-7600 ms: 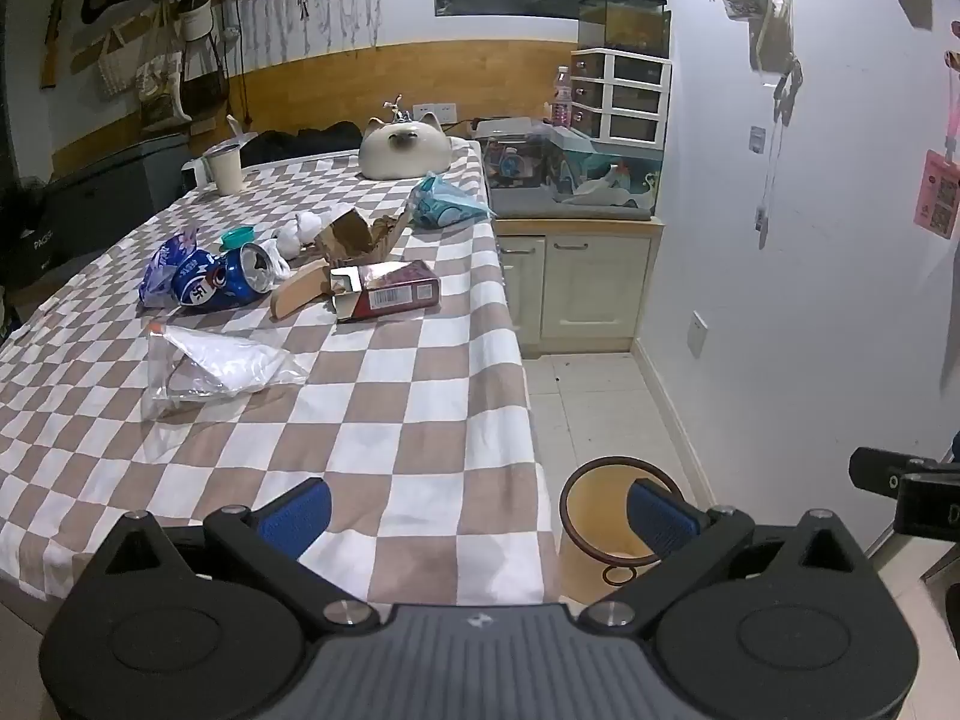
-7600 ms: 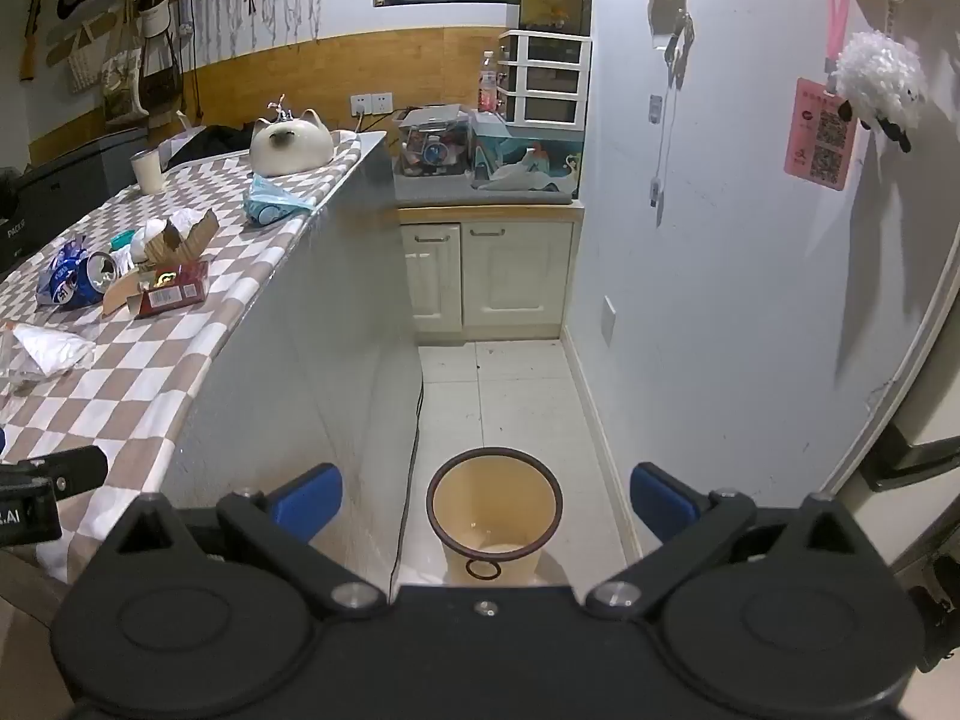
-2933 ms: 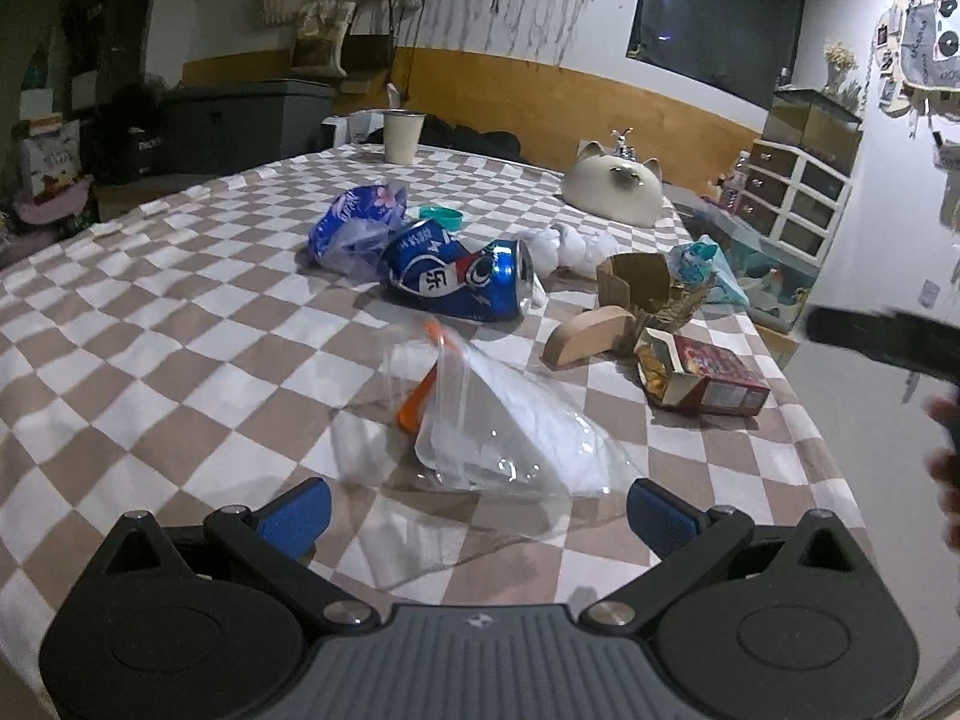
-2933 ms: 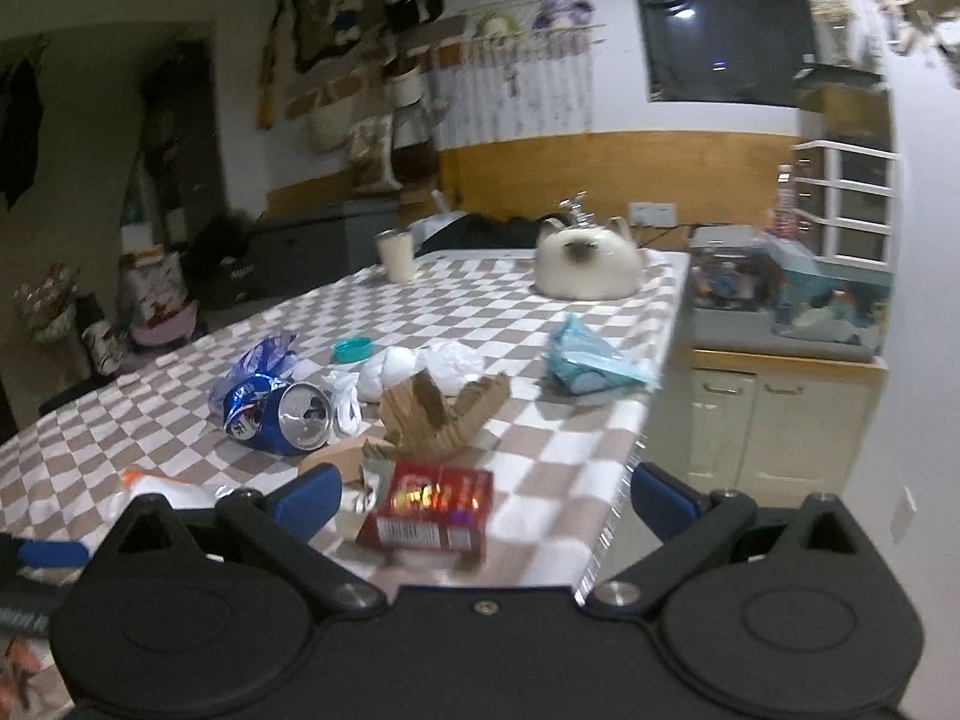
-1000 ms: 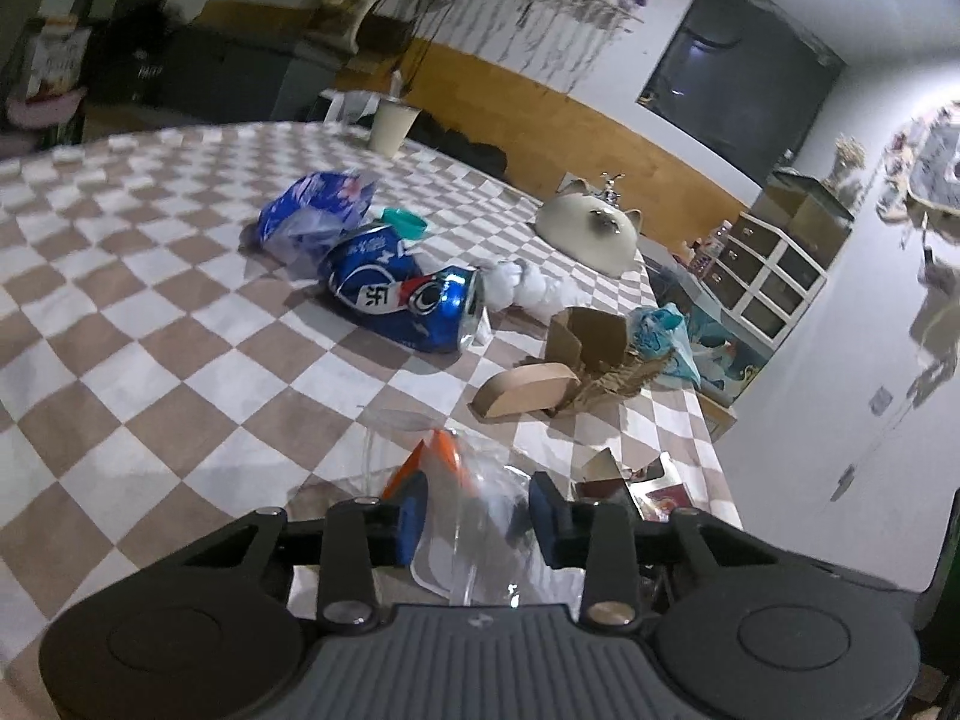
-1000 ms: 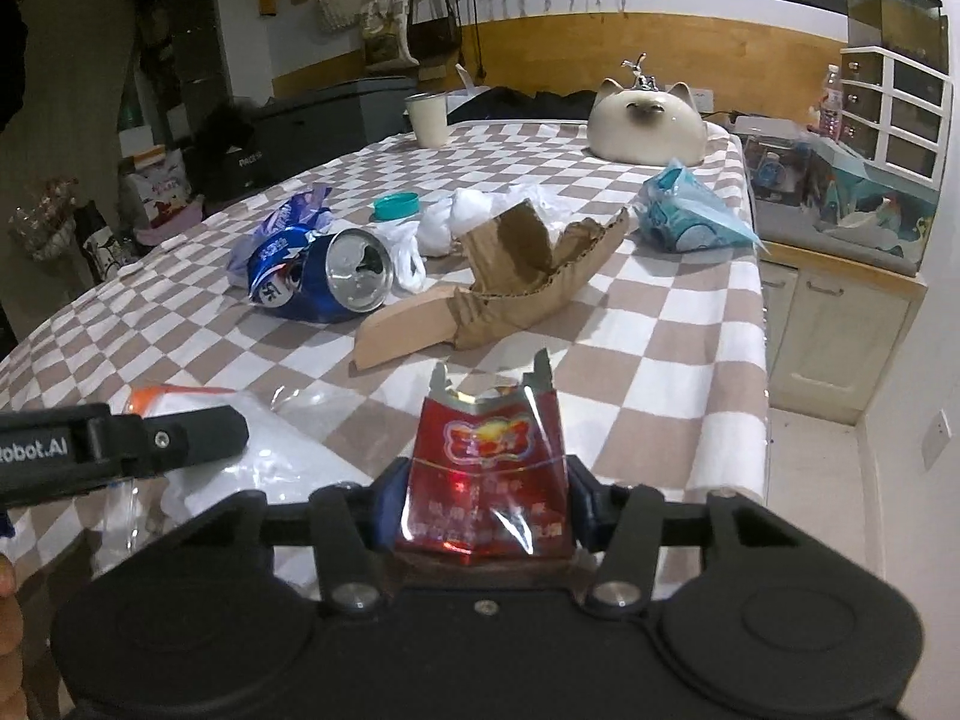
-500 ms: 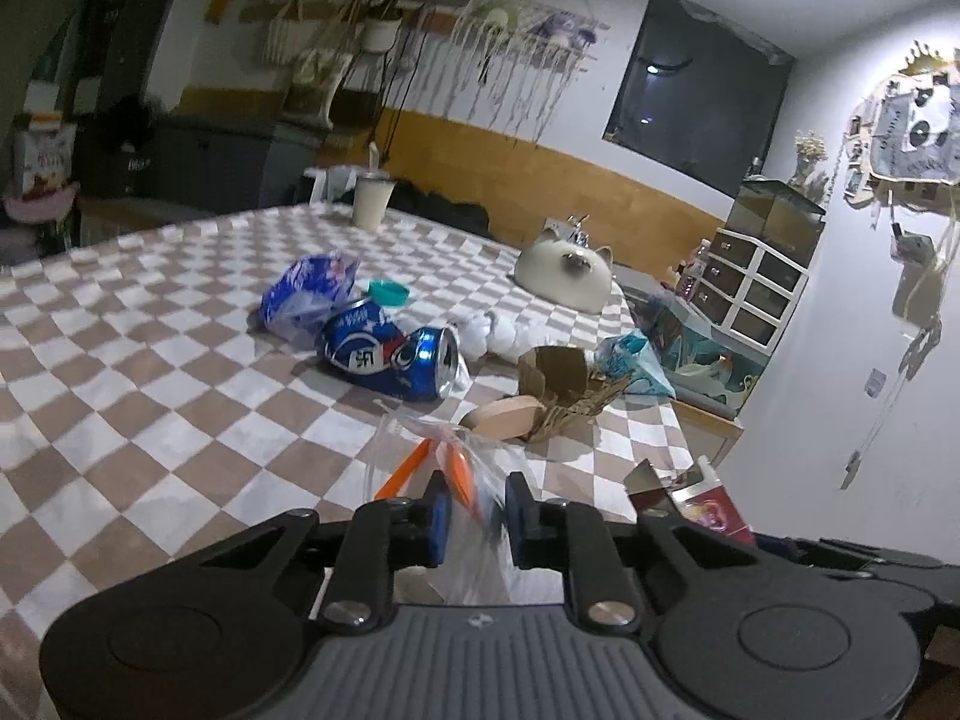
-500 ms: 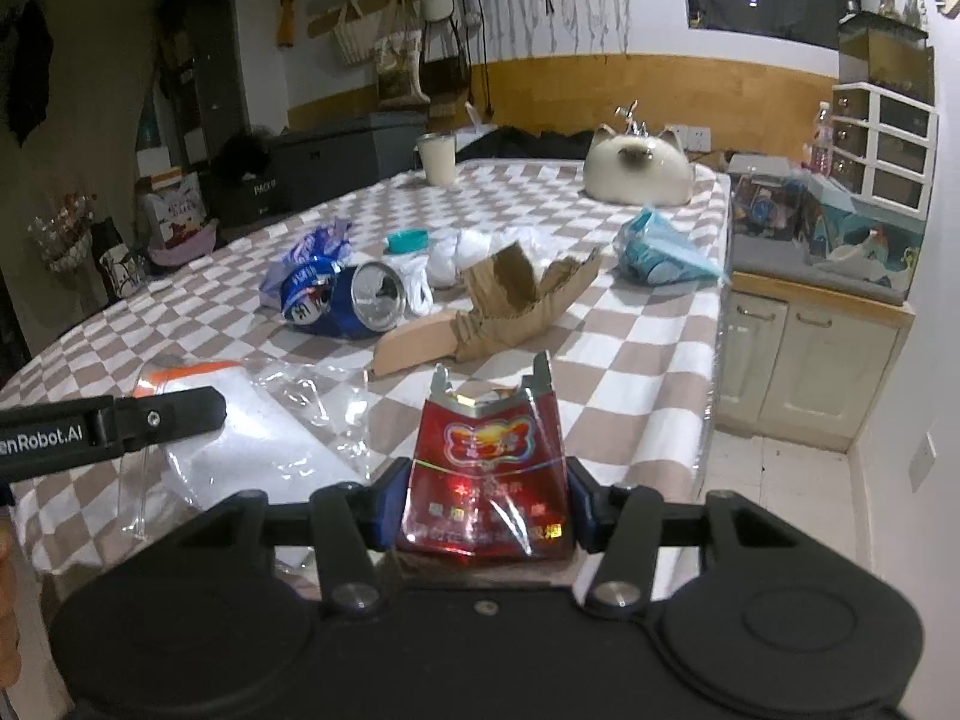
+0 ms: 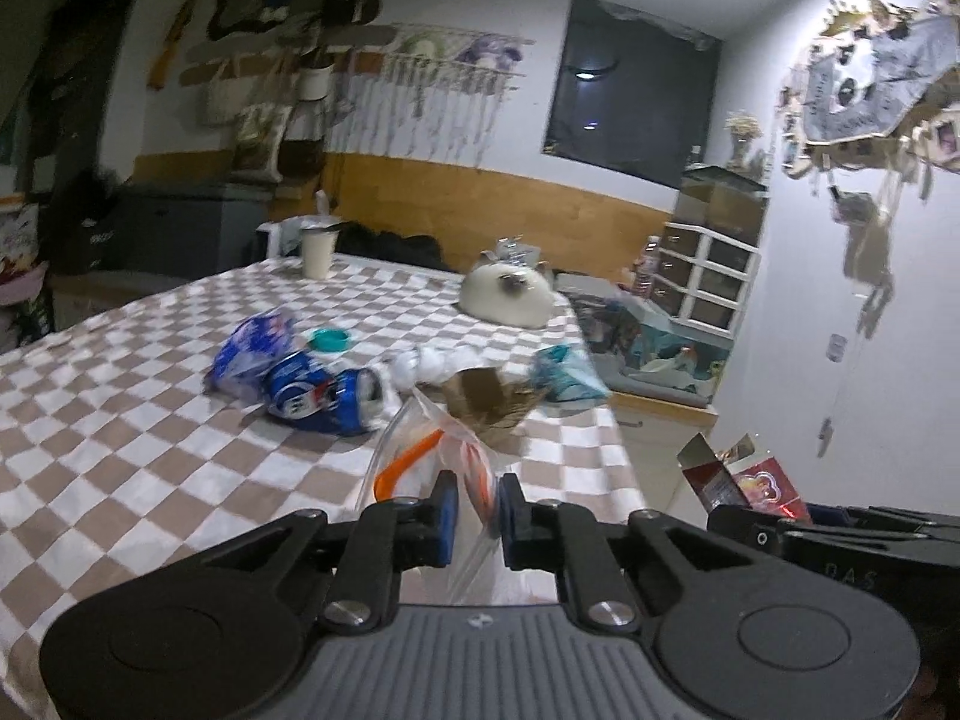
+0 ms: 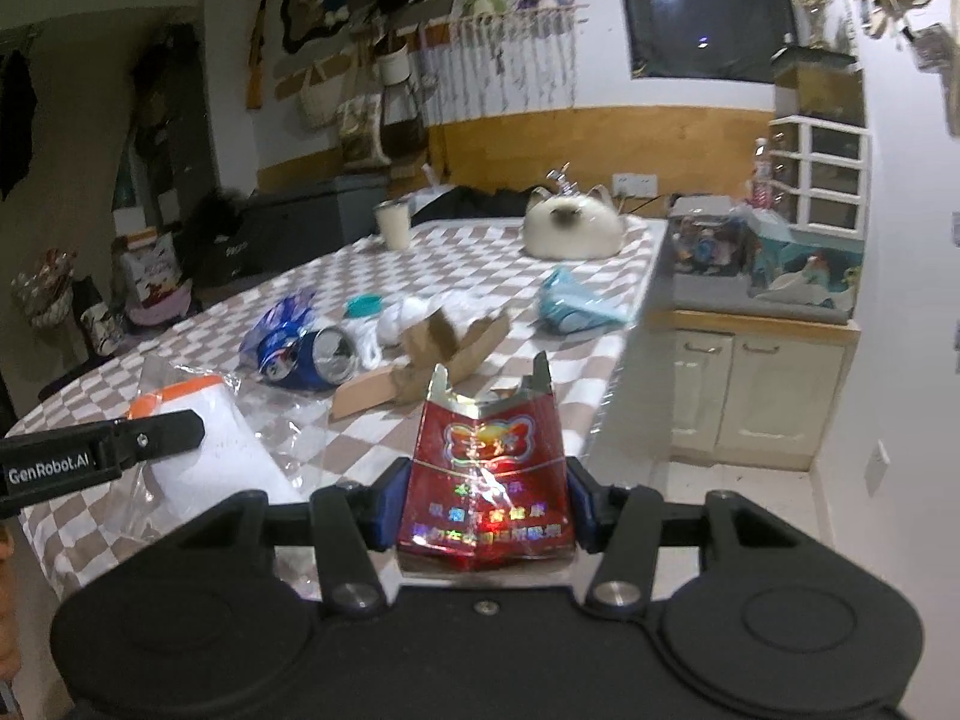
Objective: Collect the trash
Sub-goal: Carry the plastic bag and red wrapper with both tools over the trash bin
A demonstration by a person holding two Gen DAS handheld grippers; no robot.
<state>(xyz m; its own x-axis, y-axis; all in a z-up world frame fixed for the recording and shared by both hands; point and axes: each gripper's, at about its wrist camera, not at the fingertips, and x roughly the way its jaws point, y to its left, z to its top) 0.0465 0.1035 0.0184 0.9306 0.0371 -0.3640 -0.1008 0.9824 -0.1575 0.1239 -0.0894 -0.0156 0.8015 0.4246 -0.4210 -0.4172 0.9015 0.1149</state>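
We see the left claw [image 9: 478, 501] clamped on the clear plastic bag [image 9: 441, 450] with the orange strip; its jaws have just been closing on it, and the bag is lifted at the near edge of the checkered surface [image 9: 150, 450]. The right claw [image 10: 483, 507] is clamped on the red box [image 10: 487, 480], which we hold upright, its torn top open. On the surface behind lie a crushed blue can [image 10: 303, 363], torn cardboard [image 10: 444, 354] and a blue wrapper [image 10: 570, 300].
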